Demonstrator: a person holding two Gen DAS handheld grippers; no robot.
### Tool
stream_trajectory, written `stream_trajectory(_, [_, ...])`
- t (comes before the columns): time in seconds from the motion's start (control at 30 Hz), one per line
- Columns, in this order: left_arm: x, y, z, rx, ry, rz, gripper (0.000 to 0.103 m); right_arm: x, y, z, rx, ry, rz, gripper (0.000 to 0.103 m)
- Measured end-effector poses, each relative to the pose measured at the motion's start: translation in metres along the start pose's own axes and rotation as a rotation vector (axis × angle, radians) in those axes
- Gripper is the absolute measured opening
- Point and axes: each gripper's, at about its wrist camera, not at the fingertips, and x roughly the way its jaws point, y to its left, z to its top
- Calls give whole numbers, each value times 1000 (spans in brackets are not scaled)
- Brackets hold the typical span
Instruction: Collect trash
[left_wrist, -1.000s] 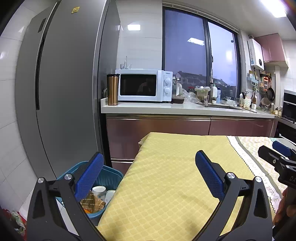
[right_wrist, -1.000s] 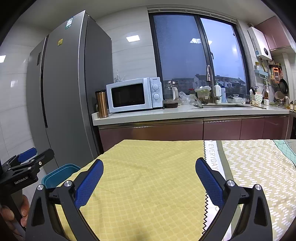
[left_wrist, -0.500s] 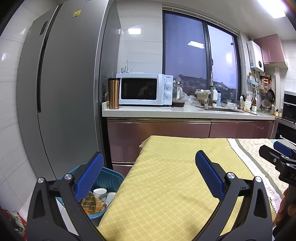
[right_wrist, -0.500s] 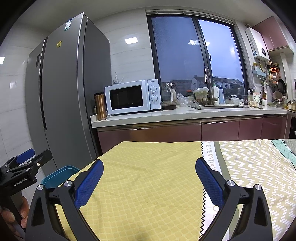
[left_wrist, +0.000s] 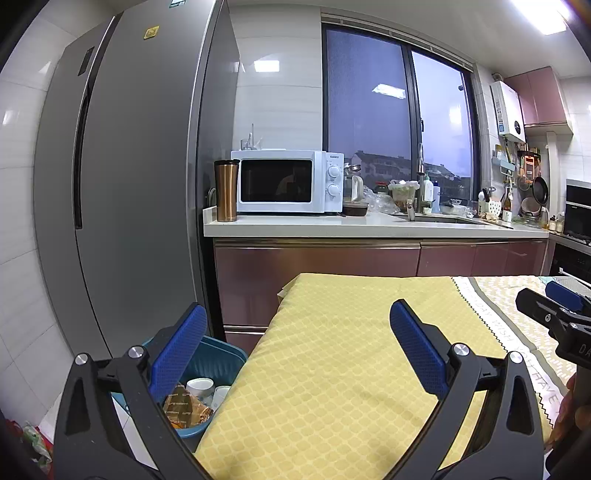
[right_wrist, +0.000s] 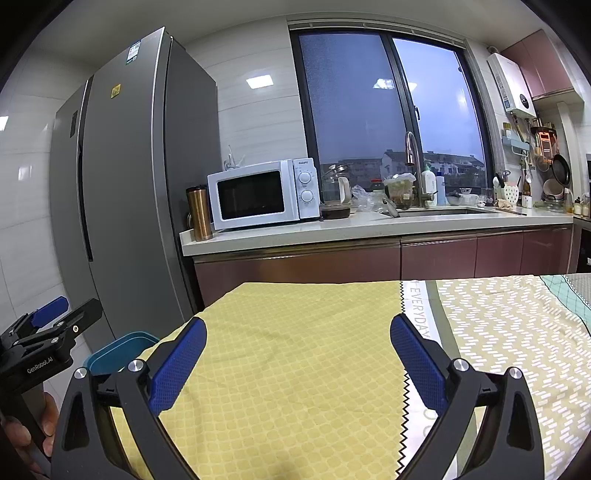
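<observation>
A teal trash bin stands on the floor at the table's left edge, holding white paper cups and a brown wrapper; its rim also shows in the right wrist view. My left gripper is open and empty, above the table's left edge beside the bin. My right gripper is open and empty over the yellow tablecloth. Each gripper shows at the other view's edge. No trash shows on the table.
A grey fridge stands at the left. Behind the table runs a counter with a microwave, a copper tumbler, a sink and clutter. A patterned cloth covers the table's right part.
Both views have tilted slightly upward and pulled back a little; the table sits lower in the frames. Both grippers stay open and empty.
</observation>
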Motion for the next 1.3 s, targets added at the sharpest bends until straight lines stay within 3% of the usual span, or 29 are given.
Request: stream_trajectory(1.3, [11, 3, 2, 13, -7, -12, 97, -1, 0, 1, 2, -2, -4, 96])
